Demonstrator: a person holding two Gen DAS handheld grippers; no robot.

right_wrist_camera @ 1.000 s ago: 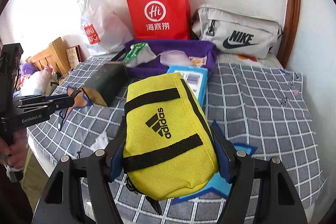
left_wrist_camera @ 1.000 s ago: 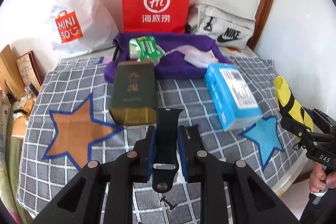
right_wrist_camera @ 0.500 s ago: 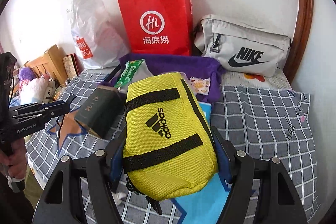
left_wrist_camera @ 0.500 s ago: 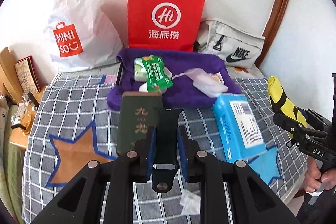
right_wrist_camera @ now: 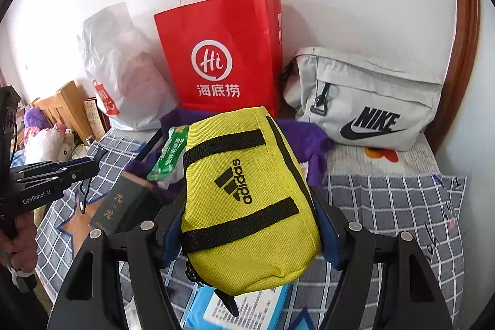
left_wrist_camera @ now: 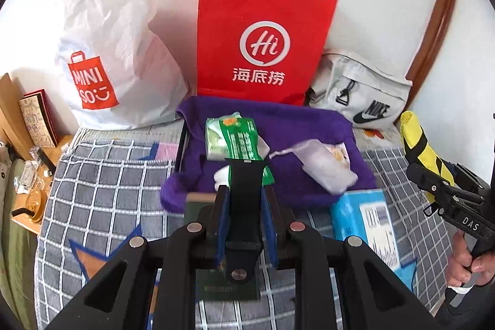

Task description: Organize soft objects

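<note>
A: Yellow fabric Adidas pouch with black straps [right_wrist_camera: 247,206], centre of the right wrist view: how is it held?
B: Clamped between the blue pads of the right gripper [right_wrist_camera: 250,225], whose jaws stand wide around it. The left gripper [left_wrist_camera: 246,215], nearly closed, pinches a black rubber watch strap [left_wrist_camera: 246,200] at lower centre of its view.
A: Change from the earlier frames?
B: Both tools have advanced toward the wall; the red paper Hi bag [left_wrist_camera: 263,45] and the purple fleece cloth [left_wrist_camera: 297,138] now appear larger, and the dark green box [left_wrist_camera: 227,286] lies beneath the left jaws.
A: Setting?
B: A grey checked cover with star patches [left_wrist_camera: 102,194]. On the cloth lie a green packet [left_wrist_camera: 238,141] and a translucent pouch [left_wrist_camera: 321,169]. A white Miniso bag [left_wrist_camera: 114,51] stands upper left, a grey Nike bag [right_wrist_camera: 365,101] at right, a blue tissue pack [left_wrist_camera: 368,221] lower right.
</note>
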